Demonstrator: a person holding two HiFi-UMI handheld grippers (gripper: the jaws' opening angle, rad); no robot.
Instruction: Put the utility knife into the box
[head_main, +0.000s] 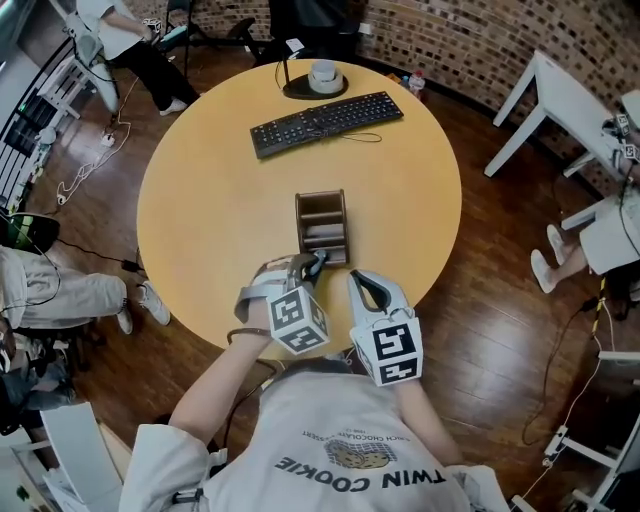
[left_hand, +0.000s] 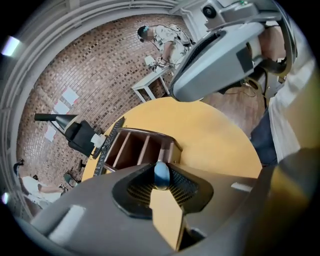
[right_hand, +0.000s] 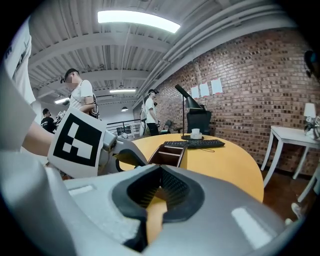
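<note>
Gripping utility knife (left_hand: 161, 174): left gripper (head_main: 317, 263) | box (head_main: 322, 197): just beside, at its 12 o'clock | right gripper (head_main: 363, 283): 4 o'clock, jaws together, empty

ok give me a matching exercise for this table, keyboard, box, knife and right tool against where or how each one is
1. keyboard
2. box
3. knife
4. right tool

a. clamped in the left tool
b. shut on nothing, by the near edge
c. far side of the table
d. middle of the table, just ahead of both tools

Pairs: 1-c, 2-d, 3-a, 4-b
</note>
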